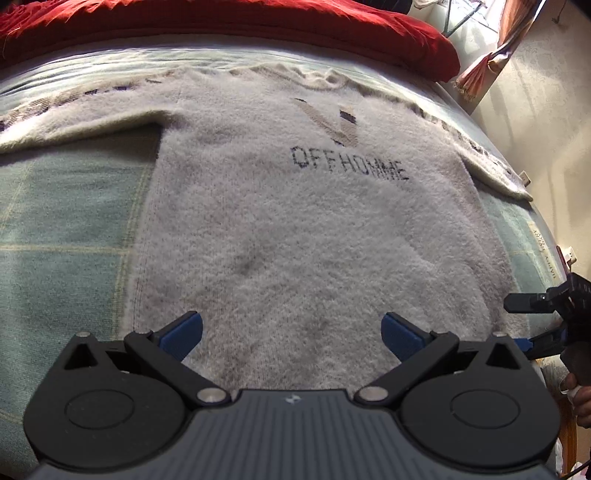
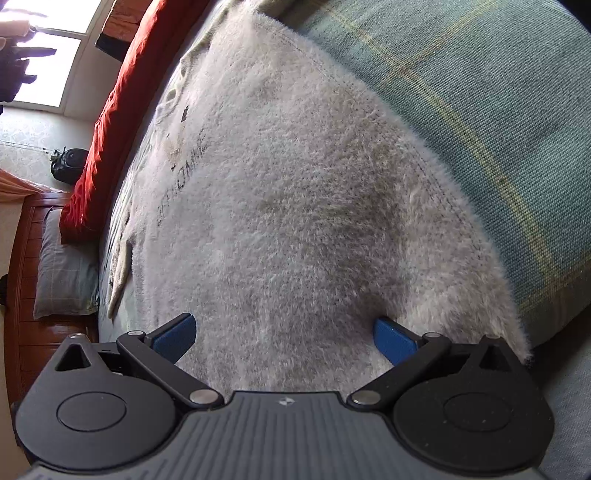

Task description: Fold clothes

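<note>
A fuzzy light-grey sweater (image 1: 295,221) with dark lettering lies spread flat on the bed, sleeves out to both sides. My left gripper (image 1: 291,334) hovers open over its lower hem, blue pads wide apart with nothing between them. The right gripper (image 1: 532,325) shows in the left wrist view at the sweater's right edge, held by a hand (image 1: 580,395). In the right wrist view the sweater (image 2: 280,206) fills the frame, and my right gripper (image 2: 283,338) stands open at its bottom corner, one blue pad (image 2: 393,339) against the fuzzy edge.
A green checked bedcover (image 1: 62,236) lies under the sweater. A red blanket (image 1: 221,18) is bunched along the far side of the bed. A pillow (image 2: 62,266) rests by a wooden headboard (image 2: 22,258). A wall (image 1: 546,110) and curtain (image 1: 491,55) stand right.
</note>
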A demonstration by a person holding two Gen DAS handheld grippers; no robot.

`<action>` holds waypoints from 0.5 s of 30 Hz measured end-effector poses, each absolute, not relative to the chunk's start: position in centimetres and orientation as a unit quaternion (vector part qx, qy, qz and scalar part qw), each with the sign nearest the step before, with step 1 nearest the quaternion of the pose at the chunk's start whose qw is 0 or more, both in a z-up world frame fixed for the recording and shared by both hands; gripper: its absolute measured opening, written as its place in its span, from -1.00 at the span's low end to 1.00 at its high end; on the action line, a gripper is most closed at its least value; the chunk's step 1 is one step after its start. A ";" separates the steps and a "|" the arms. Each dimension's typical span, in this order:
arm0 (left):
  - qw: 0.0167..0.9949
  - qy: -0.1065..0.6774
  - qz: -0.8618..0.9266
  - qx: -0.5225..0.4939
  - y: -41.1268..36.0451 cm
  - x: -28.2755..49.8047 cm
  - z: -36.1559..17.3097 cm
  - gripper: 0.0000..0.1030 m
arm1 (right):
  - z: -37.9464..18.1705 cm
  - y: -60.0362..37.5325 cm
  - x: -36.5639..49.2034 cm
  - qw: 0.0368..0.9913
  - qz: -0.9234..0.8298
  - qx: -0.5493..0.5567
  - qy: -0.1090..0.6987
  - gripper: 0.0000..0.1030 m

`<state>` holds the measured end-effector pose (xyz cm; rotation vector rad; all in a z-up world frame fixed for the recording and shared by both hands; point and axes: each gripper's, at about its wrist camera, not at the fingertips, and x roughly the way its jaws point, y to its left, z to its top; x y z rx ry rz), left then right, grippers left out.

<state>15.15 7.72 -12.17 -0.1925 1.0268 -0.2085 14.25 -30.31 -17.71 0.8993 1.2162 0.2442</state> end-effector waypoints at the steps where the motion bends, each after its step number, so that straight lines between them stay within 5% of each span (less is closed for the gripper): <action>1: 0.862 0.490 -0.096 -0.092 7.8 15.6 -12.3 0.98 | -17.7 -30.3 14.2 0.722 0.111 0.405 0.551 1.00; 15: 0.846 0.518 -0.064 -0.113 9.8 14.4 -15.0 0.98 | -17.7 -30.2 14.1 0.722 0.107 0.407 0.549 1.00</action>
